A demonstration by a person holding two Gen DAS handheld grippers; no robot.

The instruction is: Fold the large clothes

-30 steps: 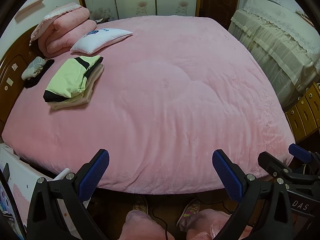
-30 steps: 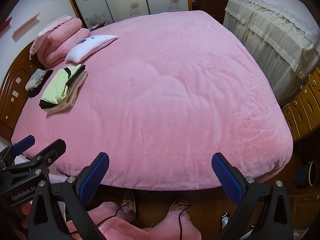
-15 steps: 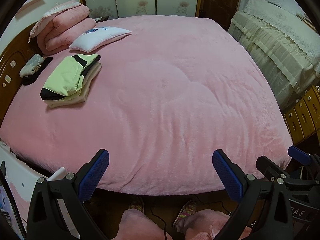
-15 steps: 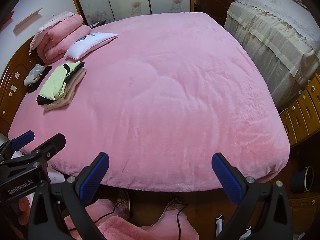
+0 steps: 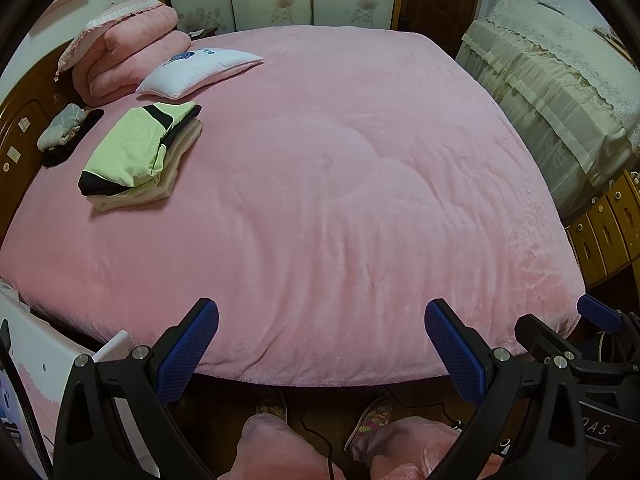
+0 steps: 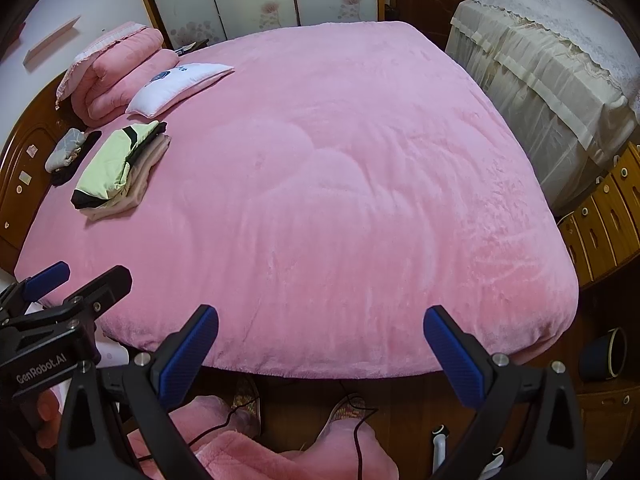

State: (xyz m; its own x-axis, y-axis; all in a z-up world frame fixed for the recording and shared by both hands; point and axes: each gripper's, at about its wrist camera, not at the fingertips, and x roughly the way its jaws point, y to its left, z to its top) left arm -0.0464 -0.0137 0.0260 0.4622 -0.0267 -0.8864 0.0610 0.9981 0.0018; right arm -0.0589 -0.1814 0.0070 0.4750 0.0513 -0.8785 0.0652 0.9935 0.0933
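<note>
pillow print [image 5: 182,57] unreadable, drawers [image 5: 608,220] cut off

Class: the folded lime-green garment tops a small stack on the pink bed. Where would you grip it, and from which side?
Grip the folded lime-green garment at its near black-trimmed corner, coming from the foot of the bed. That corner overhangs the beige clothes beneath, giving a finger room underneath. Both grippers, left and right, are open.
</note>
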